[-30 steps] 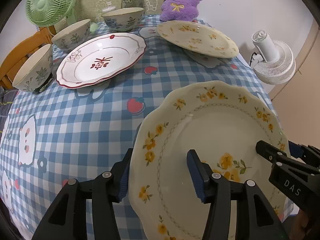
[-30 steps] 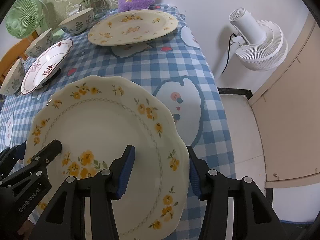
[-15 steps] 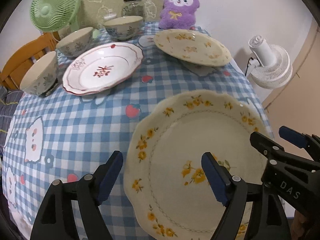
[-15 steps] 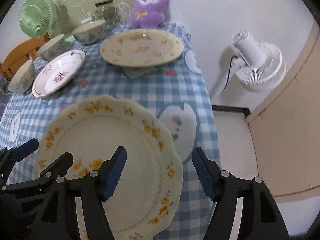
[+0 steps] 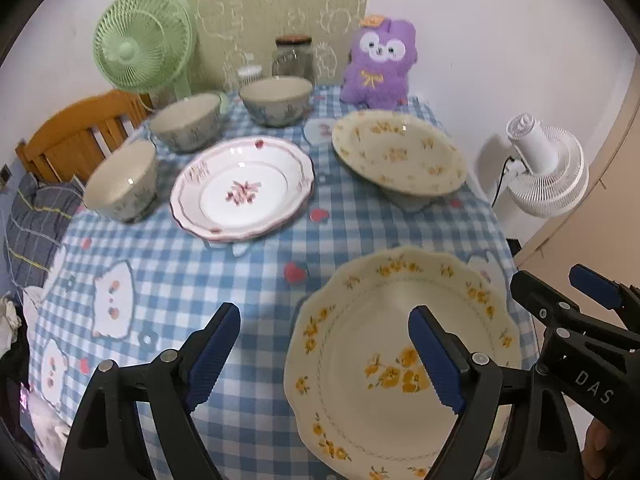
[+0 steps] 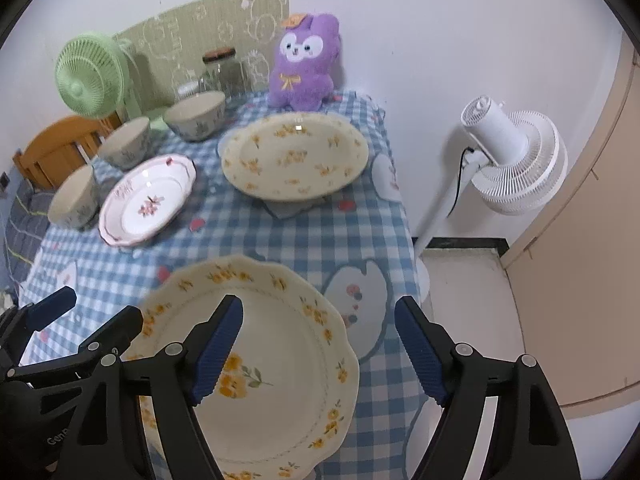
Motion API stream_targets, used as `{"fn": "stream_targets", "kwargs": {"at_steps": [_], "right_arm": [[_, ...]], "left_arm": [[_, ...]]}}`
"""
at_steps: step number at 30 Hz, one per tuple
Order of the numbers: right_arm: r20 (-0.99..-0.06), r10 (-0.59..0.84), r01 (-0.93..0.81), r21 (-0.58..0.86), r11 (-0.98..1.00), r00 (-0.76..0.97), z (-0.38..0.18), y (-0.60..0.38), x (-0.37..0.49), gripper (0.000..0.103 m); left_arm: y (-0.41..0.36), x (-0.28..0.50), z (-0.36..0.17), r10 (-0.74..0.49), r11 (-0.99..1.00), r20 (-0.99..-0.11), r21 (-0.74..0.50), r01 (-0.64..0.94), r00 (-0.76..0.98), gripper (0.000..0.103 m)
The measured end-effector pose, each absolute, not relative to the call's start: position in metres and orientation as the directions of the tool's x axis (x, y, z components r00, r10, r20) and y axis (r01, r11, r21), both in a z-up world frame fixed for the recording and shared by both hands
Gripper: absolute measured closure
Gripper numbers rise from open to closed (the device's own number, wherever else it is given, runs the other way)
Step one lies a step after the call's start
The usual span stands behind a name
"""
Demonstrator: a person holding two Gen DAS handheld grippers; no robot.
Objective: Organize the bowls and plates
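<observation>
Now both the left gripper (image 5: pixel 324 348) and right gripper (image 6: pixel 318 344) are opening their jaws, gripping nothing, leaving the yellow-flowered plate (image 5: pixel 400 364) lying flat at the worktop's (image 5: pixel 180 280) five-o'clock corner.

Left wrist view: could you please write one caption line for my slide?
Left gripper, jaws opening, above a yellow-flowered plate lying on the checked tablecloth; right gripper alongside.

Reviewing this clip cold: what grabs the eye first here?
The yellow-flowered plate lies nearest on the checked tablecloth, under the left gripper and right gripper, whose jaws are opening with nothing gripped. Behind sits a purple plush toy by the wall.
</observation>
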State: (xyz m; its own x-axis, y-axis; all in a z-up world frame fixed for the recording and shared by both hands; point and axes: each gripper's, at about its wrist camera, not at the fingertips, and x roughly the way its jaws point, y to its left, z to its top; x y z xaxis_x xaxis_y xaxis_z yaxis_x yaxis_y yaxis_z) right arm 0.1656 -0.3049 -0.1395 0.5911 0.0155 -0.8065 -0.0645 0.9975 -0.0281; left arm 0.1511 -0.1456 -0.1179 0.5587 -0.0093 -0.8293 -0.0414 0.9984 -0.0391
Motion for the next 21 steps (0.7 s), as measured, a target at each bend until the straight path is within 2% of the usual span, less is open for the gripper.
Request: {"fn": "stream_targets", "kwargs": {"at_steps": [21], "right_arm": [[-0.737, 0.008, -0.020, -0.008, 1.000, 0.676, -0.070, -0.302, 0.198, 0.019]], "left_arm": [[-0.144, 0.198, -0.047, 0.020, 1.000, -0.762, 0.002, -0.029, 0.648, 0.015]]}}
